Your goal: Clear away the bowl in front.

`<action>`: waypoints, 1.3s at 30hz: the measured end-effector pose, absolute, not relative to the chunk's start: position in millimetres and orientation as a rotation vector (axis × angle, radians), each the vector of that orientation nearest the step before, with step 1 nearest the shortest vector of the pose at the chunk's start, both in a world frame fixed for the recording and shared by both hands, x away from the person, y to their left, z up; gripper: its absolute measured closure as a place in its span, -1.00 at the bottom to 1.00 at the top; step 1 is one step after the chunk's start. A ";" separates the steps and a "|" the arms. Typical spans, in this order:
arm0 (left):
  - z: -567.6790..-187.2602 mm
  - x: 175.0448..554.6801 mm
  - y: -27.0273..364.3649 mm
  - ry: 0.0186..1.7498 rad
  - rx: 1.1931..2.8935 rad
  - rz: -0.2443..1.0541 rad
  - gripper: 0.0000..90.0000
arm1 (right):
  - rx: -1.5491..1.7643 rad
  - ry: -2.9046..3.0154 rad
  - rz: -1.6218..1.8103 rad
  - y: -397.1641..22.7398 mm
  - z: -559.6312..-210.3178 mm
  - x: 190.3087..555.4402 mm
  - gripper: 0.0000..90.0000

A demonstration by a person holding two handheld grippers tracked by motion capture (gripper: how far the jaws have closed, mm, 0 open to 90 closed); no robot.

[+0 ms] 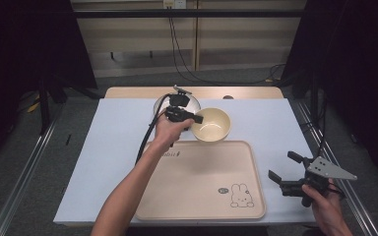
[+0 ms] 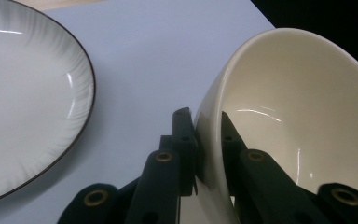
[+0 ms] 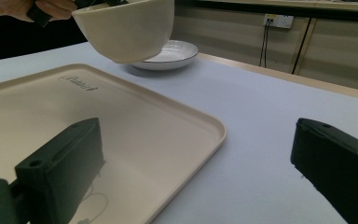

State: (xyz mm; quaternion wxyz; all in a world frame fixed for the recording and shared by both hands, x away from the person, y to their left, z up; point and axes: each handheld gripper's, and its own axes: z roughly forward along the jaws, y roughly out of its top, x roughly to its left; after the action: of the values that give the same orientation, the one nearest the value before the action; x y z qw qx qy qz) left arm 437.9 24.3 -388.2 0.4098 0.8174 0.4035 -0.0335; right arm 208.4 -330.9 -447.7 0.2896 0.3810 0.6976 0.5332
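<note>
Toward the far edge of the tabletop [image 1: 103, 147], left of its middle, a white plate [image 1: 163, 104] with a thin dark rim lies flat, partly hidden behind the left gripper [image 1: 197, 119]. That gripper is clenched on the wall of a cream bowl [image 1: 211, 124], one jaw outside and one inside the rim. In the right gripper view the bowl hangs clear of the surface, just past the far edge of the tray [image 1: 197, 196], and seems slightly tilted. The beige tray lies along the near edge, a rabbit drawing at its near right corner. Near the tabletop's near right corner the right gripper [image 1: 283, 171] hovers with its jaws spread wide, nothing between them.
</note>
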 end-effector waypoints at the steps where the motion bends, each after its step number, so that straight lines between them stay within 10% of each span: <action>1: -388.2 437.9 24.3 1.016 2.058 -0.084 0.84 | 1.017 1.862 1.423 -330.9 -447.7 208.4 -0.95; 39: -430.4 427.9 -63.4 0.975 2.164 -0.179 0.84 | 1.016 1.871 1.434 -329.8 -448.3 208.2 -0.95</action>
State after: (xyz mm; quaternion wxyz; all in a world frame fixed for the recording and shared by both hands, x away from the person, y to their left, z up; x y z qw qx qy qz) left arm 427.9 -63.4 -430.4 0.3716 0.8440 0.3803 -0.0698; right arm 208.2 -329.8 -448.3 0.2832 0.3797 0.6990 0.5357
